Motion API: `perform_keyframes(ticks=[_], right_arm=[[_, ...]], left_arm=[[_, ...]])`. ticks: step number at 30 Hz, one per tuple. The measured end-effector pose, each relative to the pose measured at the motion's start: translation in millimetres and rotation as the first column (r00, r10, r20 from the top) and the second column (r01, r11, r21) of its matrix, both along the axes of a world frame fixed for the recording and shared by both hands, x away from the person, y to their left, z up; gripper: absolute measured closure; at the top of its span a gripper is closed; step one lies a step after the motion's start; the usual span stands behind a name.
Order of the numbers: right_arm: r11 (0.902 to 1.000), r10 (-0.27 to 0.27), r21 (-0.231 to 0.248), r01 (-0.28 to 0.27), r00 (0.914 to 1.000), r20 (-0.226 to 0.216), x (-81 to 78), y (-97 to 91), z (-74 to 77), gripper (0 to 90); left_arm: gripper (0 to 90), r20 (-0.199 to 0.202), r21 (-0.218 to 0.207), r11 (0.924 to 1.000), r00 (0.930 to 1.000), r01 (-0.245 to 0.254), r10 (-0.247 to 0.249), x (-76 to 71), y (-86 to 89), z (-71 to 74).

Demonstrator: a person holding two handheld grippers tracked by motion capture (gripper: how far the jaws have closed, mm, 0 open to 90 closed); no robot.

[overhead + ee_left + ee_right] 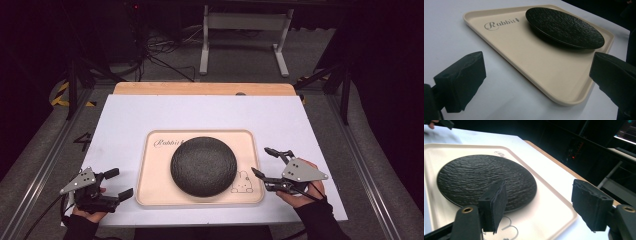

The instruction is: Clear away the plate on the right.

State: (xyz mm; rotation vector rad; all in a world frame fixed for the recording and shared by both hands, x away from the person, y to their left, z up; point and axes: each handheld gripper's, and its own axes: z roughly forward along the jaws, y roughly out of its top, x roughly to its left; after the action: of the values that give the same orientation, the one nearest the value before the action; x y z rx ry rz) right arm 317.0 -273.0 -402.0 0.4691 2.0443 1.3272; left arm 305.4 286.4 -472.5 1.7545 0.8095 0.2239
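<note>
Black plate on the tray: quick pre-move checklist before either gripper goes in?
1. Black plate lies flat inside the tray: ok.
2. Plate top bare, nothing lying on it: ok.
3. Right gripper open, jaws empty, beside the tray's right edge: ok.
4. Left gripper open, jaws empty, off the tray's left edge: ok.
5. Tray sits square on the white table, well inside its edges: ok.
6. Gap under the plate's rim wide enough for a jaw: cannot tell.
</note>
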Motion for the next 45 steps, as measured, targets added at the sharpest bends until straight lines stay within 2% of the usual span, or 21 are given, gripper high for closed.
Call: perform_keyframes(ticks=[7, 10, 19, 23, 26, 38, 45], right_arm=[[0.9993, -0.035, 0.015, 0.035, 0.9992, -0.019, 3.4, -18.0, -4.4, 28.1], [0.9977, -0.055, 0.039, 0.056, 0.9980, -0.032, 3.8, -26.2, -5.9, 27.3], [0.9860, -0.110, 0.117, 0.119, 0.9907, -0.080, 6.1, -50.7, -17.2, 22.7], [0.9816, -0.136, 0.123, 0.146, 0.9872, -0.083, 6.3, -58.7, -24.0, 21.7], [0.9762, -0.146, 0.145, 0.161, 0.9834, -0.108, 5.7, -64.8, -29.6, 21.7], [0.9617, -0.160, 0.198, 0.190, 0.9749, -0.155, -0.9, -75.0, -43.5, 20.8], [0.9578, -0.164, 0.209, 0.198, 0.9723, -0.166, -7.3, -79.7, -47.3, 20.6]], left_arm=[[1.3, 0.001, 0.000, 1.0000, 1.0000, 0.000, 0.000, 0.3, 0.2, 0.0], [1.3, 0.004, -0.001, 1.0000, 1.0000, 0.000, 0.000, 0.4, 0.6, 0.0], [0.8, 0.007, -0.016, 0.9999, 1.0000, -0.006, 0.006, 0.9, 2.1, 0.1], [0.7, 0.006, -0.018, 0.9998, 0.9999, -0.010, 0.010, 0.9, 2.1, 0.1], [0.6, 0.011, -0.015, 0.9998, 0.9999, -0.012, 0.012, 1.2, 2.3, 0.1], [0.4, 0.009, -0.012, 0.9998, 0.9999, -0.013, 0.013, 0.9, 2.2, 0.2], [0.4, 0.009, -0.011, 0.9999, 0.9999, -0.010, 0.010, 0.9, 2.0, 0.3]])
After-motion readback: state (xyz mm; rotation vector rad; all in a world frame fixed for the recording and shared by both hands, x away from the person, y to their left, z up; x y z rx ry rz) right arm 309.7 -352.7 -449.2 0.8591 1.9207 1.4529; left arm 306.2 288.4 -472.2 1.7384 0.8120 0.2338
